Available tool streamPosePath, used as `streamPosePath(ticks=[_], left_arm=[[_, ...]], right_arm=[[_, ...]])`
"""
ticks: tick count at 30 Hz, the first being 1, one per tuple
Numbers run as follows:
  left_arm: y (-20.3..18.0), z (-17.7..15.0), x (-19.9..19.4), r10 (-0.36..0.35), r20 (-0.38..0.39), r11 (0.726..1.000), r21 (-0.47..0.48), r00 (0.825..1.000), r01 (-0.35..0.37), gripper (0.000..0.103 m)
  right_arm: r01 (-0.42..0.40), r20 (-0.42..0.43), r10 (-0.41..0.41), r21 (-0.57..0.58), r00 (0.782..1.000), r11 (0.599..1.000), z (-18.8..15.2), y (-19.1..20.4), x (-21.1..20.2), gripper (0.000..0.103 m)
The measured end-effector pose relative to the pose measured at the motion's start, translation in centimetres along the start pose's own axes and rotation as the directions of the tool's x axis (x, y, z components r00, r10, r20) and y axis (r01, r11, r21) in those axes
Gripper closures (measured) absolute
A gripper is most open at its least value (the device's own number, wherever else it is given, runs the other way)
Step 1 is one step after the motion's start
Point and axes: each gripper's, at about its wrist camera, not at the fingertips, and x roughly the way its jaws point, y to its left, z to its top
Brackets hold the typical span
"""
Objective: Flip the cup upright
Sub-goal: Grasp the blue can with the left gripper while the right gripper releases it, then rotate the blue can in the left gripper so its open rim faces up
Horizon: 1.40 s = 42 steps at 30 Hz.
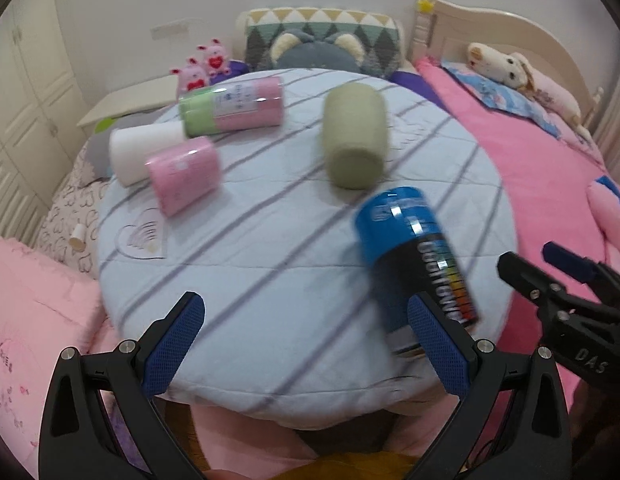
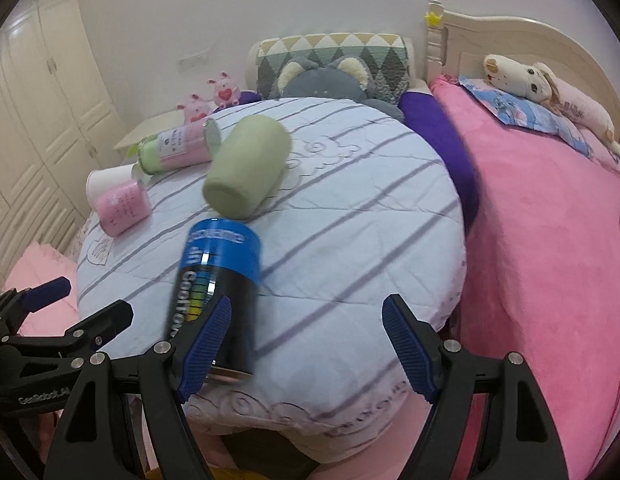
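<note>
Pale blue quilted cloth with grey diagonal stripes covers a round table (image 1: 269,248) that carries several cups, all lying on their sides. Nearest the tongs is a blue-and-black cup (image 1: 414,256) with rainbow lettering, lying near the table's front edge with its blue end pointing away; in the left wrist view it lies just beside the left gripper's (image 1: 310,344) right-hand finger, partly hidden behind that blue pad. The left gripper's jaws stand wide apart and hold nothing.

From the right wrist view the same blue-and-black cup (image 2: 217,280) lies just beside the left-hand finger of the right gripper (image 2: 310,348), outside the gap between the fingers, its near end hidden behind that pad. The right gripper is also spread open and empty. Each gripper shows at the edge of the other's view, so the two are side by side at the table's front.

Further back lies a sage-green cup (image 1: 356,136), its flat base turned toward the cameras (motion blur softens its outline). On the table's left side lie a pink cup (image 1: 183,174), a white cup (image 1: 133,152) touching it, and a green-and-pink cup (image 1: 233,106) with a printed label. Beyond the table are a pink bedspread (image 2: 542,240), a plush dog (image 2: 534,80) on a pillow, and a patterned cushion (image 1: 322,28).
</note>
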Motion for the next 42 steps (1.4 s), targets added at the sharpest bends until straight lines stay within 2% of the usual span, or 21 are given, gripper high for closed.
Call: streamPosePath(ticks=[6, 11, 14, 24, 42], left_arm=[[-1.9, 0.5, 0.5, -0.005, -0.024, 0.998, -0.066, 1.0, 0.003, 0.0], [-3.4, 1.0, 1.0, 0.02, -0.034, 0.995, -0.096, 0.999, -0.023, 0.0], [-4.2, 1.5, 1.5, 0.01, -0.044, 0.994, -0.106, 0.999, -0.015, 0.001], [-6.1, 2.9, 4.5, 0.042, -0.125, 0.992, -0.113, 0.991, -0.056, 0.001], [-5.8, 3.8, 7.8, 0.116, -0.215, 0.981, -0.13, 0.97, -0.146, 0.0]], right_arm=[[-0.015, -0.003, 0.016, 0.054, 1.0, 0.998, -0.5, -3.4, 0.5, 0.024], [-0.044, -0.007, 0.044, 0.043, 0.999, 0.998, -0.8, -5.0, 0.9, 0.024], [-0.061, -0.008, 0.061, 0.019, 0.998, 0.998, -0.7, -5.2, 1.1, 0.024], [-0.071, -0.047, 0.069, -0.032, 0.996, 0.997, 0.5, -6.1, 2.8, 0.023], [-0.095, -0.143, 0.082, -0.088, 0.986, 0.992, 2.0, -6.5, 6.8, 0.023]])
